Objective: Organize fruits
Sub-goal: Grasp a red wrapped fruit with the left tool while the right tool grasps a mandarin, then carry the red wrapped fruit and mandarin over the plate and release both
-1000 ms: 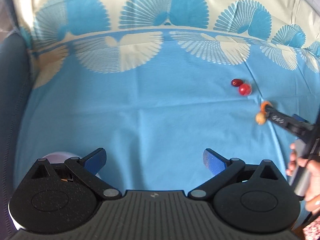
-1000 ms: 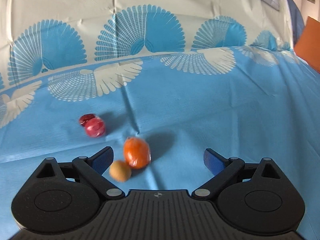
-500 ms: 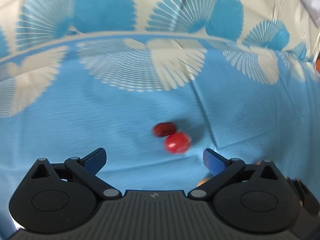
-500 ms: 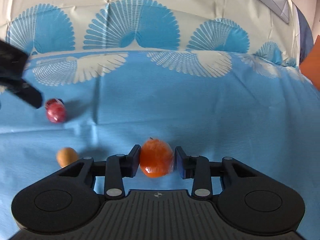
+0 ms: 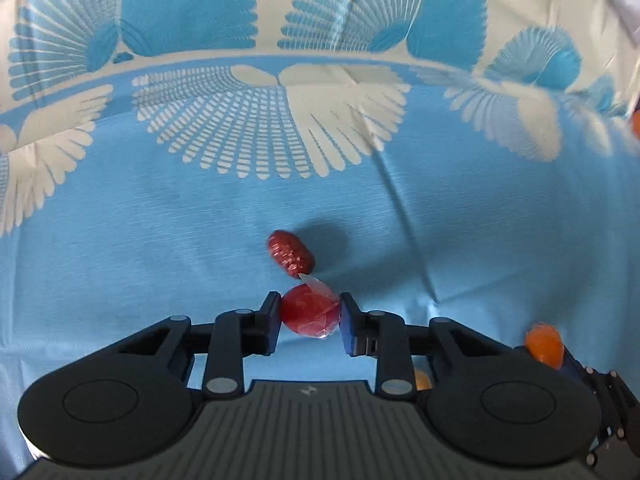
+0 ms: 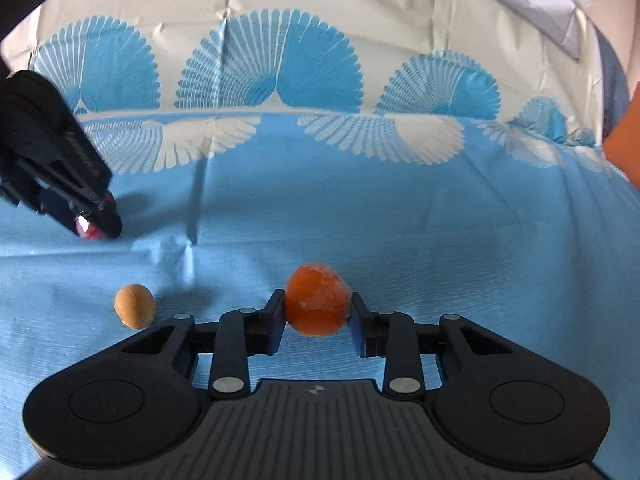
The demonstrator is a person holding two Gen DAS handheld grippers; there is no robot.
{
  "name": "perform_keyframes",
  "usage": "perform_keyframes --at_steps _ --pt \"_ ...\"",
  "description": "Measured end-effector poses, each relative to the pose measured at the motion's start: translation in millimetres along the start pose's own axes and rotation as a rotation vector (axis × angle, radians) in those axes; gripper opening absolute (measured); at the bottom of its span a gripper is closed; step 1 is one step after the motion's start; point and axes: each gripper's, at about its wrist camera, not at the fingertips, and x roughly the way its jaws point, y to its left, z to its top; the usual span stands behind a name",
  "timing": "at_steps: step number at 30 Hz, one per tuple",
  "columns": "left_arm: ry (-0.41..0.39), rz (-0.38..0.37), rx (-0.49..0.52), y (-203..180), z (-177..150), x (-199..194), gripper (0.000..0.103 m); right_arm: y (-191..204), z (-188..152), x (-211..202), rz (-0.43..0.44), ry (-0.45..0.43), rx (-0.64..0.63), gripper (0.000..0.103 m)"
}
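Left gripper [image 5: 309,317] jaws clamped on wrapped red fruit [image 5: 310,310]; dark red fruit [image 5: 290,251] just beyond jaws. Right gripper [image 6: 317,307] jaws clamped on orange fruit [image 6: 316,299]; tan fruit [image 6: 134,305] left of jaws on blue cloth [image 6: 440,220].

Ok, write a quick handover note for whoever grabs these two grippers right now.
Left tongs: shut on the round red fruit, which is in a clear wrapper, low over the blue cloth.
Right tongs: shut on the orange fruit, also wrapped.
Loose on the cloth: the dark red oval fruit, just beyond the left tongs, and the small tan fruit, left of the right tongs.
Done: both grasps look secure.
Left: carry both held fruits to wherever they belong, then collect the two loose ones. No bowl or tray shows in either view.
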Motion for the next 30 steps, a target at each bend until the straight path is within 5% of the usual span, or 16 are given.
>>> perform_keyframes --at_steps 9,19,30 --pt "-0.067 -0.017 -0.009 55 -99 -141 0.033 21 -4 -123 0.085 -0.054 0.072 0.034" --pt "-0.156 0.12 -0.129 139 -209 -318 0.033 83 -11 -277 0.27 -0.092 0.006 0.034" --pt "-0.221 0.187 -0.242 195 -307 -420 0.034 164 -32 -406 0.494 -0.081 -0.133 0.034"
